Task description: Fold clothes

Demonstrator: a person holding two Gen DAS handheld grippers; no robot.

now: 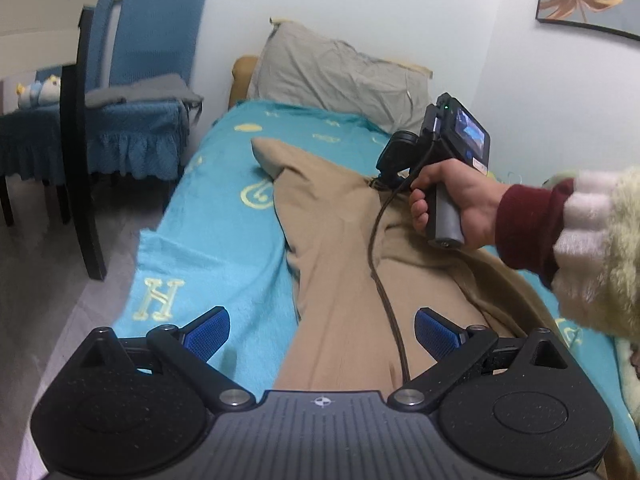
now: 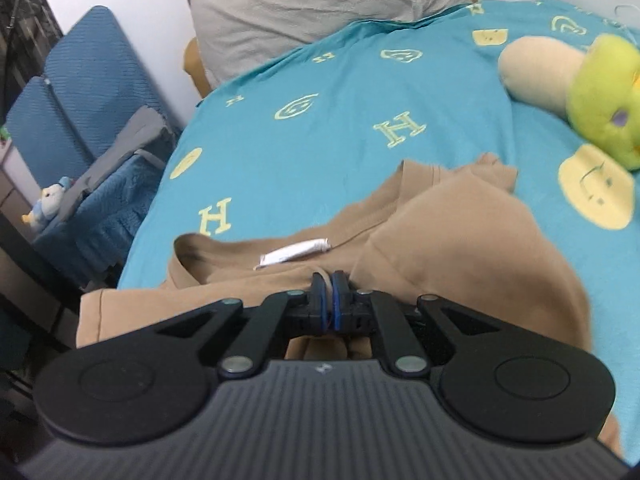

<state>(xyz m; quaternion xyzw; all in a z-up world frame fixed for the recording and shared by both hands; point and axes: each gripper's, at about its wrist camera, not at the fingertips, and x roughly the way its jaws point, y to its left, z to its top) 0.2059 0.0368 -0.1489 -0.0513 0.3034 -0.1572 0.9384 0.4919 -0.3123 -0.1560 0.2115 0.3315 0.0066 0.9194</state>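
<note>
A tan shirt (image 1: pixel 344 240) lies stretched along the teal bedspread (image 1: pixel 224 240). My left gripper (image 1: pixel 322 330) is open and empty, hovering over the near part of the shirt. My right gripper (image 2: pixel 329 280) is shut on the tan shirt (image 2: pixel 460 248) near its collar, where a white label (image 2: pixel 296 258) shows. In the left wrist view the right gripper's body (image 1: pixel 436 148) is held by a hand over the far part of the shirt, its fingertips hidden.
A grey pillow (image 1: pixel 340 76) lies at the bed's head. Blue chairs (image 1: pixel 140 92) and a dark table leg (image 1: pixel 80 168) stand left of the bed. A green and beige plush toy (image 2: pixel 580 92) lies on the bedspread (image 2: pixel 320 112) at right.
</note>
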